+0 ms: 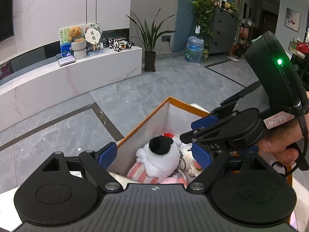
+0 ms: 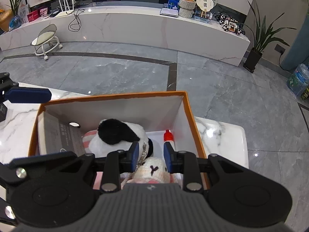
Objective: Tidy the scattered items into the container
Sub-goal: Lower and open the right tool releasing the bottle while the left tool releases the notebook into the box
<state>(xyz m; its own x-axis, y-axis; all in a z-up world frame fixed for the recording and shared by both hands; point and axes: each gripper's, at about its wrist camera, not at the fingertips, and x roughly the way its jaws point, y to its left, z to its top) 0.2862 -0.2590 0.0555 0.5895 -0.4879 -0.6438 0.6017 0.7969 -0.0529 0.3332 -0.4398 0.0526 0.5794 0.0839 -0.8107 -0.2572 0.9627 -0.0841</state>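
An orange box (image 2: 190, 108) with white inner walls stands on a marble table (image 2: 222, 133). Inside lie a white plush dog with a black ear (image 2: 115, 133), a grey booklet (image 2: 61, 137), a small bottle with a red cap (image 2: 168, 135) and a pink striped cloth (image 2: 87, 138). My right gripper (image 2: 150, 157) is over the box, its blue pads either side of a cream knitted toy (image 2: 152, 170) with a metal chain; the pads stand slightly apart from it. My left gripper (image 1: 154, 155) is open wide above the box's near corner (image 1: 169, 97), empty, with the dog (image 1: 160, 154) below it.
The right gripper and the hand holding it (image 1: 278, 141) reach across the box in the left wrist view. A left fingertip (image 2: 27, 95) shows at the box's left in the right wrist view. Grey tiled floor (image 2: 115, 73) surrounds the table. A low marble cabinet (image 2: 135, 27) lies beyond.
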